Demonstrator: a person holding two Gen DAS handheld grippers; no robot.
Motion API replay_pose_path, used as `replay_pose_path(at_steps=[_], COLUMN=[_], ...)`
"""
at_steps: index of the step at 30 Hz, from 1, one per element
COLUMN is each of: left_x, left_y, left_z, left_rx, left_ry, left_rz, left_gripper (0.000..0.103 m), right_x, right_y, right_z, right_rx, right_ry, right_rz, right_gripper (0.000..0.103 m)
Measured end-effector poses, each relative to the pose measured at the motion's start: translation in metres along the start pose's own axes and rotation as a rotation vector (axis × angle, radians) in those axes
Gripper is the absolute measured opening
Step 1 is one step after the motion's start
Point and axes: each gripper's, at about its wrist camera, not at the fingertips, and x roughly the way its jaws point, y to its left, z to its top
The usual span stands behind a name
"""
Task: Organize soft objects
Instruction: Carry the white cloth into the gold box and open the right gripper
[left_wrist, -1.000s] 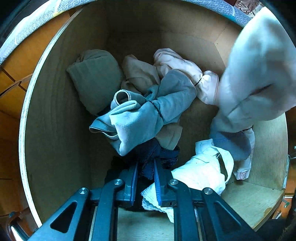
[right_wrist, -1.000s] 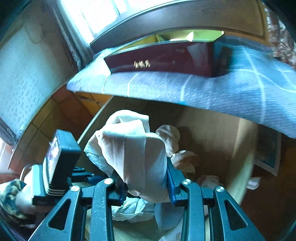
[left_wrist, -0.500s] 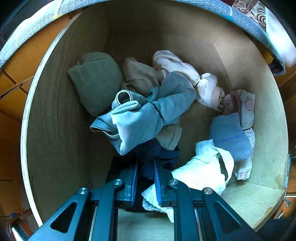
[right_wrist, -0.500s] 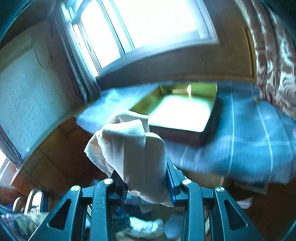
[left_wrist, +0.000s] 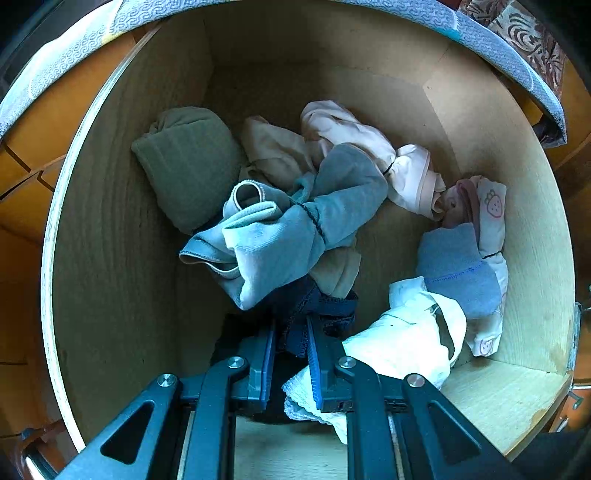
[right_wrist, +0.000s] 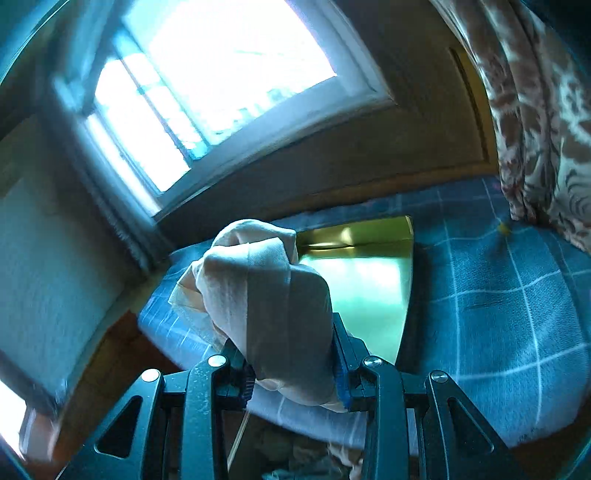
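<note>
The right tool (right_wrist: 293, 369) is clamped on a bundled cream cloth (right_wrist: 266, 295), its blue pads pressing the bundle from both sides while the upper folds bulge out above the fingers. The cloth hangs in front of an open box with a shiny gold-green inside (right_wrist: 364, 280), which stands on a blue checked bedcover (right_wrist: 498, 302). Beyond the bed a bright window (right_wrist: 221, 74) fills the upper part of the right wrist view, and a patterned brown curtain (right_wrist: 535, 122) hangs at the right edge. The picture is smeared with motion.

The left tool (left_wrist: 290, 347) points steeply down into a wooden drawer (left_wrist: 122, 258), its jaws set narrow and gripping a fold of dark navy lace-edged fabric (left_wrist: 317, 306). Just right of that tool lies a white garment (left_wrist: 402, 343), touching its right finger. Right above the navy piece sits a grey-blue bundle tied with a thin black band (left_wrist: 288, 229), lying over a beige garment (left_wrist: 277, 151). Left of these an olive-green folded cloth (left_wrist: 188, 162) rests near the back left corner. A pale pink bundle (left_wrist: 369, 144) lies behind the grey-blue one, and by the right wall a blue pad is wrapped with a strawberry-print cloth (left_wrist: 476, 236). The patterned edge of the bedcover curves over the drawer's far rim.
</note>
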Motion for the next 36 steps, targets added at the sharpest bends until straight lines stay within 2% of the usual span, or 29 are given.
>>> replay_pose_path(at_steps=[3, 6, 11, 16, 18, 20, 23, 27, 29, 31, 34, 36], left_x=[0.0, 0.001, 0.002, 0.003, 0.004, 0.004, 0.006, 0.005, 0.005, 0.005, 0.006, 0.005], left_y=[0.001, 0.001, 0.002, 0.007, 0.009, 0.011, 0.015, 0.017, 0.018, 0.019, 0.019, 0.017], left_z=[0.0, -0.001, 0.0, 0.002, 0.003, 0.003, 0.003, 0.003, 0.003, 0.002, 0.003, 0.002], left_rx=[0.0, 0.003, 0.001, 0.001, -0.003, -0.005, -0.011, -0.013, -0.011, -0.011, -0.011, -0.012], left_ry=[0.003, 0.007, 0.011, 0.018, 0.015, 0.017, 0.019, 0.02, 0.019, 0.018, 0.015, 0.009], left_rz=[-0.006, -0.011, -0.028, -0.046, -0.054, -0.06, -0.07, -0.079, -0.078, -0.076, -0.074, -0.072], left_gripper=[0.015, 0.015, 0.015, 0.015, 0.015, 0.015, 0.015, 0.015, 0.015, 0.015, 0.015, 0.015], right_x=[0.028, 0.061, 0.11, 0.137, 0.144, 0.15, 0.16, 0.167, 0.164, 0.157, 0.142, 0.134], right_y=[-0.014, -0.025, -0.045, -0.065, -0.07, -0.073, -0.074, -0.071, -0.068, -0.064, -0.058, -0.054], right_z=[0.022, 0.042, 0.067, 0.084, 0.09, 0.093, 0.092, 0.084, 0.082, 0.081, 0.082, 0.084], right_rx=[0.074, 0.114, 0.149, 0.179, 0.172, 0.168, 0.135, 0.095, 0.092, 0.074, 0.059, 0.039], right_ry=[0.033, 0.074, 0.149, 0.15, 0.145, 0.15, 0.173, 0.164, 0.151, 0.13, 0.093, 0.08], right_rz=[0.0, -0.037, -0.172, -0.264, -0.289, -0.324, -0.374, -0.381, -0.371, -0.38, -0.38, -0.375], right_gripper=[0.034, 0.034, 0.035, 0.039, 0.04, 0.046, 0.045, 0.048, 0.053, 0.055, 0.067, 0.067])
